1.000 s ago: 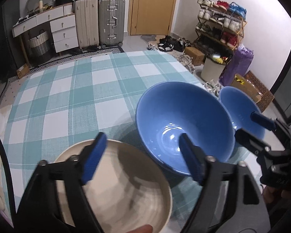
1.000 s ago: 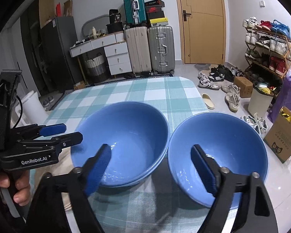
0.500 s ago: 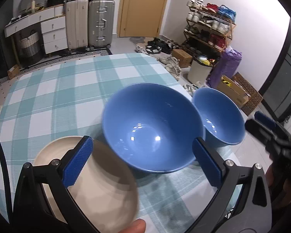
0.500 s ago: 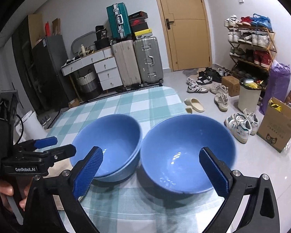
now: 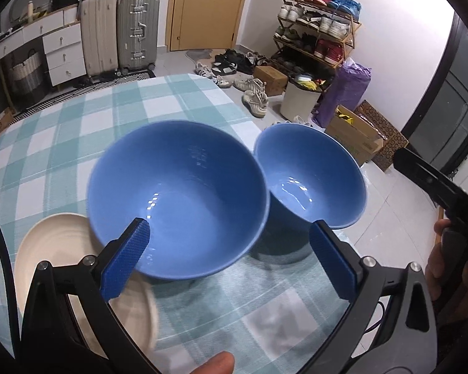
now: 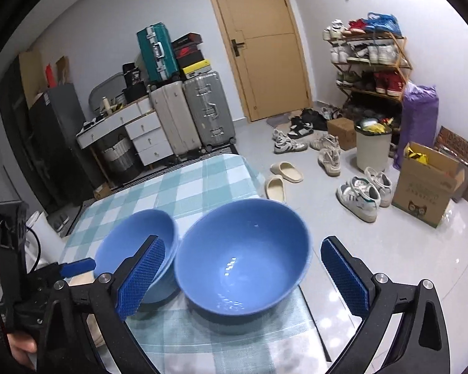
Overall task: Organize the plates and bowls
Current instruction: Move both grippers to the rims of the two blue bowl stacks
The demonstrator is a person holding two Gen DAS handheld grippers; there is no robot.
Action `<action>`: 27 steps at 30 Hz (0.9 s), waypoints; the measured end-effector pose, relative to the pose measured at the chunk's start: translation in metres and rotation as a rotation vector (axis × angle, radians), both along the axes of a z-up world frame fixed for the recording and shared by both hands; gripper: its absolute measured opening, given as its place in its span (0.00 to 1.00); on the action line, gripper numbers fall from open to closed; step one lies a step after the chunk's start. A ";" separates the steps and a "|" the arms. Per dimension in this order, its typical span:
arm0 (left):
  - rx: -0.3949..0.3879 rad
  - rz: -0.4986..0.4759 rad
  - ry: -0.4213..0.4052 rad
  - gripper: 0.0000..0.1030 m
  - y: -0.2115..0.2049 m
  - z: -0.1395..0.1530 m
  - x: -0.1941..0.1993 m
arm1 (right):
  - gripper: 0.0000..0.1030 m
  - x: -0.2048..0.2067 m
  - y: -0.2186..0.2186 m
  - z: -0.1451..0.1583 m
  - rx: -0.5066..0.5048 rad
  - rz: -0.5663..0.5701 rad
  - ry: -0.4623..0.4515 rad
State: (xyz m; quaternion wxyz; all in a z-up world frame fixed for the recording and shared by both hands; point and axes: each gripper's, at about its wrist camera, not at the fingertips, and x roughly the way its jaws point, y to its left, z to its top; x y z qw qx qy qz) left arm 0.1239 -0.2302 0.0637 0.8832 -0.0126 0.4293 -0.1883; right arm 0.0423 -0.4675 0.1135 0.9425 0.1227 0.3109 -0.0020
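My left gripper (image 5: 231, 261) stands wide apart with nothing between its pads, above the near rim of the larger blue bowl (image 5: 177, 199). My right gripper (image 6: 243, 277) gapes empty over the smaller blue bowl (image 6: 240, 265). Both bowls sit upright, mouths up, rims touching, on the checked tablecloth (image 5: 62, 131). The cream plate (image 5: 46, 249) lies flat beside them.

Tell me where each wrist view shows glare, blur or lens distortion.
Left wrist view: ceiling-light glints inside both blue bowls, the cream plate edge smeared by motion blur, black fisheye corners. Right wrist view: sharper, glare patches on the glossy floor, a glint in the nearer bowl, the door frame bowed by the lens.
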 end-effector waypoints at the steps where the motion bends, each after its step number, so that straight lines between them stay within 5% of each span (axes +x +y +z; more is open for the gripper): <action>1: -0.002 -0.003 0.005 0.99 -0.004 -0.001 0.000 | 0.99 0.000 -0.004 -0.001 -0.003 -0.008 0.005; 8: -0.084 -0.056 0.045 0.96 -0.030 0.002 -0.002 | 0.99 0.001 -0.028 -0.008 0.031 -0.046 0.002; 15: -0.129 -0.107 0.103 0.73 -0.056 -0.004 0.000 | 0.98 0.007 -0.041 -0.019 0.068 -0.089 0.002; 20: -0.132 -0.067 0.111 0.69 -0.066 -0.008 0.007 | 0.80 0.017 -0.053 -0.036 0.122 -0.087 0.047; 27: -0.185 -0.067 0.131 0.54 -0.065 -0.005 0.007 | 0.75 0.026 -0.058 -0.052 0.141 -0.089 0.078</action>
